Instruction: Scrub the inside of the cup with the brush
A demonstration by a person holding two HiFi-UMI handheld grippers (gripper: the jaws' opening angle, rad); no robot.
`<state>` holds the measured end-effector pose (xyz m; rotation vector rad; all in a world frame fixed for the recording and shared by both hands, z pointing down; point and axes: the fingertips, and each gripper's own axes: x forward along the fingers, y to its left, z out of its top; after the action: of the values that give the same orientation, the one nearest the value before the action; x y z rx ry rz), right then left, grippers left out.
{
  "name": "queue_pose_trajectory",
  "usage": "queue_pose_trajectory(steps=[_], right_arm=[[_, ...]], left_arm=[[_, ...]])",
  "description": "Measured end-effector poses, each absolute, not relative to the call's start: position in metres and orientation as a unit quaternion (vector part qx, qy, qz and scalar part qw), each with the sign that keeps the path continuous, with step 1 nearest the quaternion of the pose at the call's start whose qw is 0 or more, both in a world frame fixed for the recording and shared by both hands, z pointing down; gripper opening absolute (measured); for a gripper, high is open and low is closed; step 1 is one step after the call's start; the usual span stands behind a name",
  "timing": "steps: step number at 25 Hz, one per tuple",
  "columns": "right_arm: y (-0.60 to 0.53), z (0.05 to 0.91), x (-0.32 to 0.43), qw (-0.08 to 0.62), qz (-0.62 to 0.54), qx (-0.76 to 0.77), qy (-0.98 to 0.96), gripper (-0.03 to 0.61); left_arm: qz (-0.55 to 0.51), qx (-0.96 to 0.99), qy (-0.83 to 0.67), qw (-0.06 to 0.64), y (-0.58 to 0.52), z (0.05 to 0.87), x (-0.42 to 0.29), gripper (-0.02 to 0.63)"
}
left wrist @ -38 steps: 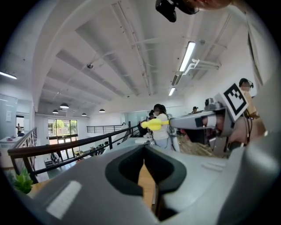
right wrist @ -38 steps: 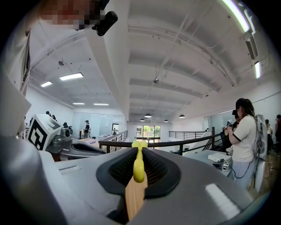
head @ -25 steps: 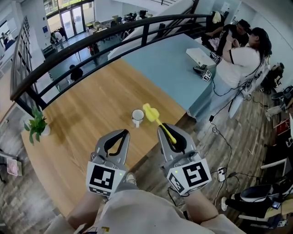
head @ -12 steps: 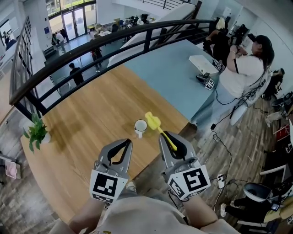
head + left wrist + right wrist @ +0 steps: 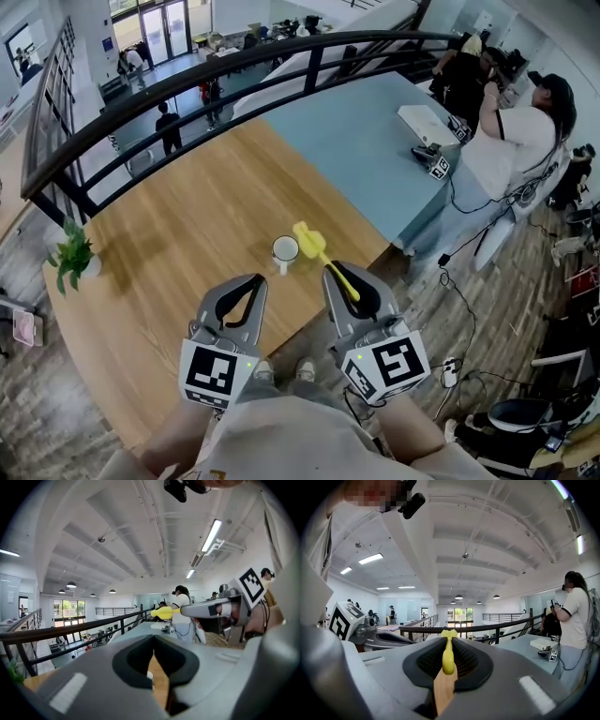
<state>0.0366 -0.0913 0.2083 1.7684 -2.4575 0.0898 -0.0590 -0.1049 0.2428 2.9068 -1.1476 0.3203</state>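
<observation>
The grey left gripper point(image 5: 153, 638) is sitting with jaws pressed together, empty. Beside it, the grey right gripper point(image 5: 192, 611) is gripping a yellow brush point(image 5: 164, 613), seemingly by its handle.

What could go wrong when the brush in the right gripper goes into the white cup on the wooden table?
1. The cup stands free: the left gripper is shut and empty, so the brush may tip or push it.
2. The cup is near the edge of the table and might fall off.
3. The right gripper clamps only the handle's end, so the brush may twist.
</observation>
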Motion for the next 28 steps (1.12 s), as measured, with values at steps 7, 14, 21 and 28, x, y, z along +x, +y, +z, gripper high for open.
queue_pose_trajectory(steps=[7,14,21,28], right_arm=[[-0.103,0.219,0.055,0.052,0.046,0.575,-0.816,0.034],[-0.119,0.249,0.066,0.062,0.077,0.570,-0.815,0.034],[-0.151,0.281,0.077,0.077,0.093,0.564,-0.817,0.034],[-0.190,0.329,0.082,0.096,0.127,0.563,-0.811,0.034]], left_arm=[[0.098,0.921,-0.376,0.024,-0.113,0.247,-0.041,0.003],[0.120,0.915,-0.384,0.016,-0.131,0.267,-0.030,0.023],[0.169,0.910,-0.378,0.026,-0.158,0.311,-0.013,0.075],[0.193,0.904,-0.379,0.046,-0.190,0.354,-0.006,0.077]])
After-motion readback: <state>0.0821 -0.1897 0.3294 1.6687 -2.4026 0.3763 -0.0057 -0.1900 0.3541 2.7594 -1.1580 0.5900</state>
